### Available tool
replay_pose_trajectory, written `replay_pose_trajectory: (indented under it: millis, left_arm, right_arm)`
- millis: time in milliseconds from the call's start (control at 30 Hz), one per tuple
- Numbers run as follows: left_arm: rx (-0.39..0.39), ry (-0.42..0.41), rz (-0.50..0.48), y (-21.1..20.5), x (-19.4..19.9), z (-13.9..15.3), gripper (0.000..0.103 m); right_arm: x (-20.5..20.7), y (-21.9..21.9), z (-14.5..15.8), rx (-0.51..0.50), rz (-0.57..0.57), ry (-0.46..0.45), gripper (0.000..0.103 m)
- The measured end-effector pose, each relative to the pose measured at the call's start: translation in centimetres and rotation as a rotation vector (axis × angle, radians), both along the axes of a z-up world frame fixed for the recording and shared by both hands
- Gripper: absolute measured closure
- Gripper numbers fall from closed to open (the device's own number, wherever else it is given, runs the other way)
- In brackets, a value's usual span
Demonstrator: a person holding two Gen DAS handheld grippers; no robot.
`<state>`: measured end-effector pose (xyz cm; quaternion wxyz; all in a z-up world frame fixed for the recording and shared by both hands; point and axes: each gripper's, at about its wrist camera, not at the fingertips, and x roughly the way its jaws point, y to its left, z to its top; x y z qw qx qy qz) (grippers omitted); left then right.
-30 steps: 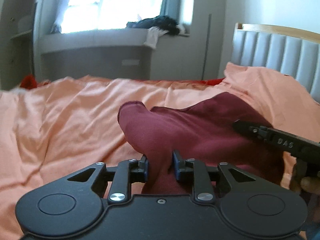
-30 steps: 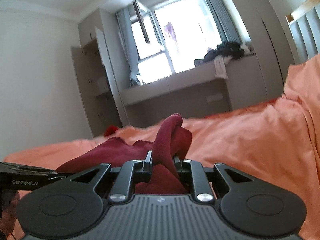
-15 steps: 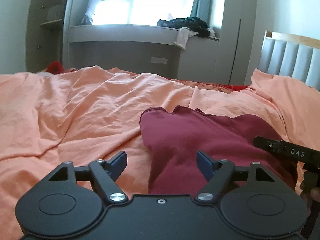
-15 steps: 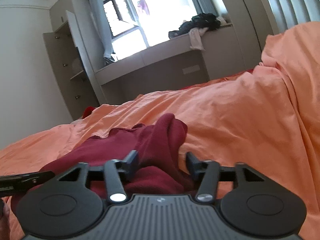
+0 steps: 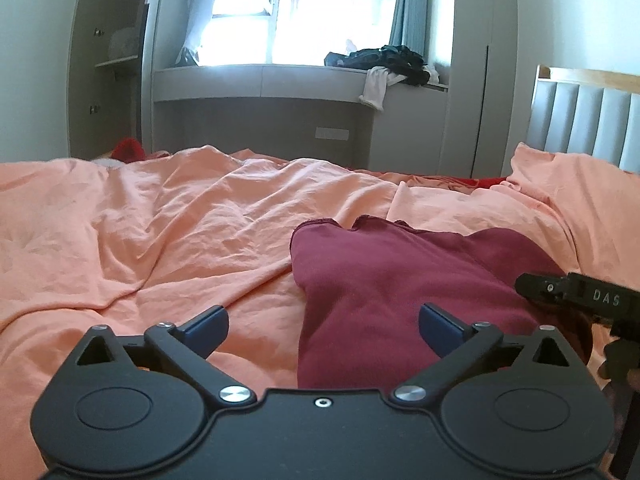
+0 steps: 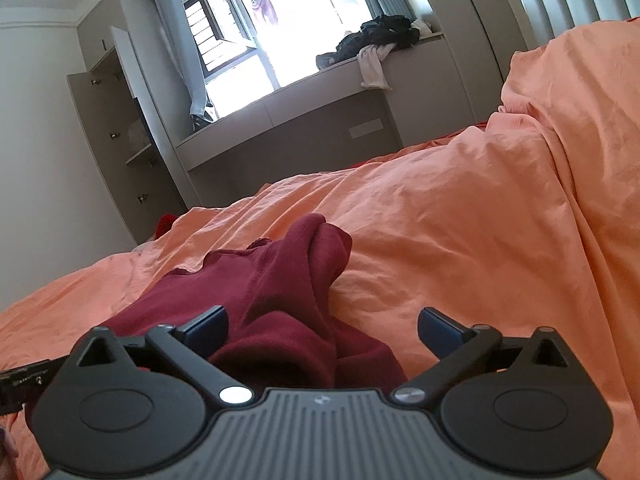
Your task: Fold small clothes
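A dark red garment (image 5: 400, 276) lies folded on the orange bedsheet (image 5: 180, 232). My left gripper (image 5: 323, 326) is open and empty, just behind the garment's near left edge. In the right wrist view the same garment (image 6: 272, 292) lies bunched, with a raised fold at its far end. My right gripper (image 6: 322, 326) is open and empty, its jaws spread over the garment's near part. The right gripper's side shows at the right edge of the left wrist view (image 5: 580, 296).
The orange bedsheet (image 6: 460, 240) rises into a mound on the right. A padded grey headboard (image 5: 584, 120) stands at the right. A window bench with a pile of dark clothes (image 5: 380, 60) lies beyond the bed. A cupboard (image 5: 108, 64) stands at the left.
Both grippers were shut on the red garment one second ago. Both have opened wide and let it go, and it now lies flat on the sheet.
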<state>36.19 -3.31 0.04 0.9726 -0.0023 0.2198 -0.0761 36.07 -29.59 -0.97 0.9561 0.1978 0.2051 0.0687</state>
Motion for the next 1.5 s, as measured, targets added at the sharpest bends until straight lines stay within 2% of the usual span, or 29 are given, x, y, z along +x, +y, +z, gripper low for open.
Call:
replay_pose_trajectory:
  millis: [200,500,633,833,933,1200,1333,1500]
  left_arm:
    - [0.052,-0.025,0.004,-0.6,-0.3,-0.7,0.001]
    - [-0.007,0.009,0.016,0.2,-0.1,-1.2,0.001]
    - [-0.006,0.005,0.023,0.2,-0.4,-1.1,0.001]
    - [-0.009,0.022,0.035,0.1,-0.5,-0.9,0.001]
    - [-0.003,0.017,0.04,0.0,-0.9,-0.7,0.001]
    - [0.016,0.018,0.032,0.0,-1.9,0.0,0.001]
    - [0.022,0.004,0.028,0.3,-3.4,0.8,0.001]
    - [-0.02,-0.026,0.024,1.0,-5.9,1.8,0.001]
  right_arm:
    - [-0.5,0.4,0.2,-0.041,-0.004,-0.006,0.0]
    - [-2.5,0.6,0.5,-0.093,0.028,-0.016,0.0]
    - [-4.2,1.2,0.7,-0.125,0.095,-0.027,0.0]
    - [-6.1,3.2,0.9,-0.279,0.201,-0.035,0.0]
    - [-6.2,3.4,0.7,-0.313,0.22,-0.023,0.0]
    - [-6.8,3.5,0.8,-0.37,0.164,-0.031,0.0]
    - [-7.9,4.4,1.2,-0.446,0.124,-0.084,0.0]
    - [-9.5,4.5,1.5,-0.425,0.088,-0.156,0.0]
